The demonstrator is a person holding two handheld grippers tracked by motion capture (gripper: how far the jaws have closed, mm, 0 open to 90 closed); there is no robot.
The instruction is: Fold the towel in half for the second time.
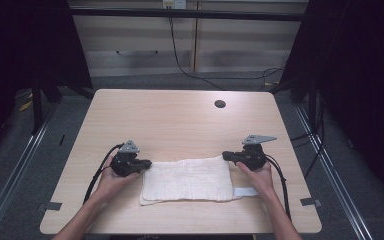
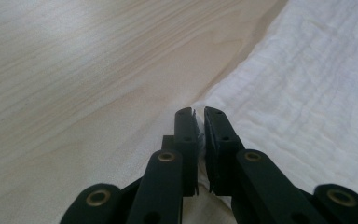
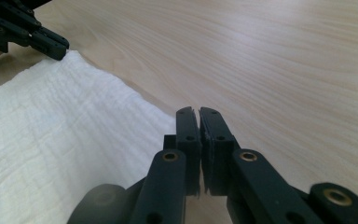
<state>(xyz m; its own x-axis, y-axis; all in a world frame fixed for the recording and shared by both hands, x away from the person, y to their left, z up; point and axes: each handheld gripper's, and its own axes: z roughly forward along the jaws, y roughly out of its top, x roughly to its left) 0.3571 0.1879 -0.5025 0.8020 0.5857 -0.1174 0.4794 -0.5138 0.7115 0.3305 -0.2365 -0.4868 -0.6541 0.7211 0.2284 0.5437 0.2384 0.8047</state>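
White folded cloth (image 1: 187,179) lay on the near half of the wooden table (image 1: 180,120), between the person's two hands, with a small white tag (image 1: 245,192) sticking out at its near right corner. At the cloth's far left corner the left gripper (image 1: 146,163) rested low on the table, held in the left hand (image 1: 111,179); in the left gripper view its black jaws were nearly together, with a thin edge of the cloth (image 2: 307,93) pinched between the pads. At the far right corner the right gripper (image 1: 226,156) sat in the right hand (image 1: 258,176), pointing inward toward the cloth. In the right gripper view its jaws were pressed together at the cloth's (image 3: 65,121) corner, and whether fabric sat between them I could not tell. That same view showed the left gripper (image 3: 58,46) farther off, at the cloth's other far corner. Beyond both grippers the tabletop ran bare to a dark round hole (image 1: 220,104) near the far edge, and behind the table a black cable (image 1: 180,60) trailed down a pale cabinet front (image 1: 140,45)
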